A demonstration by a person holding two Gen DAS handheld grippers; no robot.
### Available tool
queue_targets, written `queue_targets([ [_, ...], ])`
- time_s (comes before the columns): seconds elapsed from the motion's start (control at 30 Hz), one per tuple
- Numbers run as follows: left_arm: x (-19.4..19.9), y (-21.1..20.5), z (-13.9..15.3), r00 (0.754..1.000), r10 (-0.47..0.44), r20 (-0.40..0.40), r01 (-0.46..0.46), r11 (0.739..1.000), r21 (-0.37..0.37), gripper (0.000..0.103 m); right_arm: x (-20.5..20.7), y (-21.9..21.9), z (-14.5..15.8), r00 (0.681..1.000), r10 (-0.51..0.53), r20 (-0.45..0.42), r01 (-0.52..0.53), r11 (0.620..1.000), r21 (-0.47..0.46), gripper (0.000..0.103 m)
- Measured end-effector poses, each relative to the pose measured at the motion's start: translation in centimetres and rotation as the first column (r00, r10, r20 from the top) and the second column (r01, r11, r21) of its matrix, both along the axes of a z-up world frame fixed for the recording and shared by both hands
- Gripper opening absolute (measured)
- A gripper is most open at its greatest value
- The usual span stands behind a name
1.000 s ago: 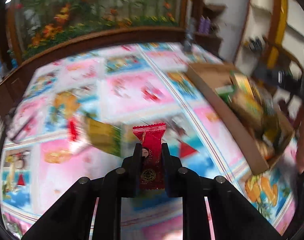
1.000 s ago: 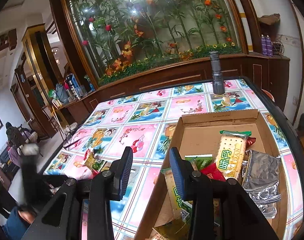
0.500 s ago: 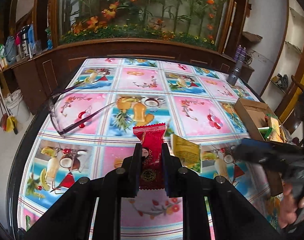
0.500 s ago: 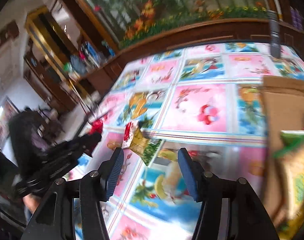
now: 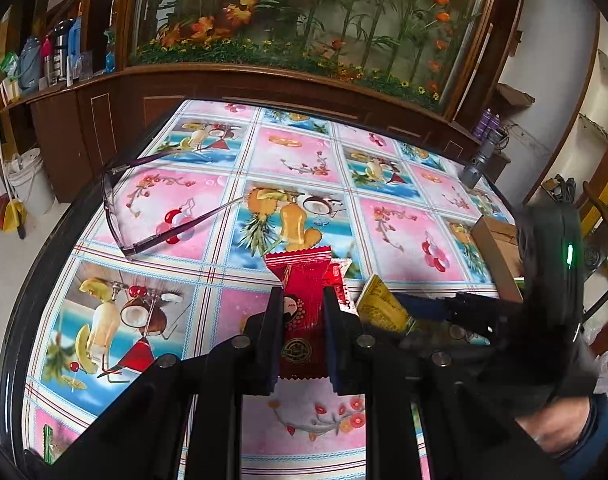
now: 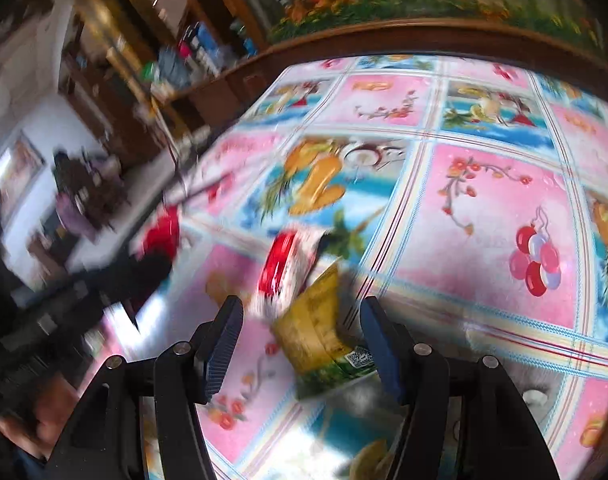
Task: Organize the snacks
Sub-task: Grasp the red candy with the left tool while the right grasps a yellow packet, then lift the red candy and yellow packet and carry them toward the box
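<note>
Two snacks at least are still out of the cardboard box (image 5: 494, 240) at the worktop's (image 5: 404, 220) right edge. Left gripper (image 5: 303, 320) clenches a red packet (image 5: 302, 320). Right gripper (image 6: 300, 344), jaws spread, straddles a yellow packet (image 6: 316, 332) lying on the worktop; red-white packet (image 6: 282, 264) lies just behind.

Right wrist view motion-blurred — red-and-white packet (image 6: 282, 264) beyond yellow packet (image 6: 320, 332) smeared, print unreadable. Left gripper (image 6: 156, 256) at far left only dark streak with red smear. In left wrist view, cardboard box (image 5: 496, 248) mostly hidden behind right gripper (image 5: 456, 312) — contents unseen, its jaw gap unclear there.
</note>
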State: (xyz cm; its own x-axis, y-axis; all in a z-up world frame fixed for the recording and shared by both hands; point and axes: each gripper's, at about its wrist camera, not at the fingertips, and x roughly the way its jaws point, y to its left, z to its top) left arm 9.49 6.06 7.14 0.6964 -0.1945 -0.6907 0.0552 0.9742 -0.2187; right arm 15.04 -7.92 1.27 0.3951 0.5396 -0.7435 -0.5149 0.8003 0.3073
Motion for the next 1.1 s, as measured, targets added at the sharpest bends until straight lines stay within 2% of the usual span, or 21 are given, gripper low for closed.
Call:
queue_targets([
  [0.07,-0.1,-0.1,0.0,1.000,-0.005,0.002,0.005,1.000,0.000,0.017,-0.9,0.8,-0.2,0.998,-0.028,0.063,0.034,0.994,-0.105,0.050],
  [0.1,-0.1,-0.3,0.0,1.000,-0.006,0.003,0.006,1.000,0.003,0.017,-1.4,1.2,-0.2,0.993,-0.051,0.103,0.069,0.983,-0.172,0.033],
  [0.23,-0.2,-1.0,-0.2,1.000,-0.013,0.002,0.013,1.000,0.007,0.017,-2.3,-0.4,-0.1,0.989,-0.119,0.088,0.132,0.979,-0.155,0.032],
  [0.4,-0.2,-3.0,-0.4,0.998,-0.066,0.016,0.066,0.998,0.019,0.017,-5.1,-4.7,1.2,0.972,-0.204,0.120,0.218,0.969,-0.115,0.032],
  [0.6,-1.1,-5.9,-0.4,0.991,-0.124,0.047,0.121,0.990,0.067,0.017,-5.6,-11.0,2.9,0.922,-0.367,0.121,0.364,0.930,0.046,0.032],
  [0.7,-1.2,-6.4,-0.4,0.990,-0.132,0.055,0.127,0.988,0.082,0.017,-5.3,-12.0,3.3,0.914,-0.388,0.114,0.382,0.921,0.074,0.032],
  [0.9,-1.2,-6.4,-0.5,0.991,-0.123,0.054,0.118,0.989,0.087,0.017,-5.7,-11.2,3.5,0.928,-0.356,0.110,0.348,0.934,0.084,0.032],
  [1.1,-1.2,-6.3,-0.8,0.991,-0.120,0.056,0.114,0.989,0.091,0.017,-5.8,-11.1,3.8,0.924,-0.361,0.127,0.350,0.932,0.098,0.032],
])
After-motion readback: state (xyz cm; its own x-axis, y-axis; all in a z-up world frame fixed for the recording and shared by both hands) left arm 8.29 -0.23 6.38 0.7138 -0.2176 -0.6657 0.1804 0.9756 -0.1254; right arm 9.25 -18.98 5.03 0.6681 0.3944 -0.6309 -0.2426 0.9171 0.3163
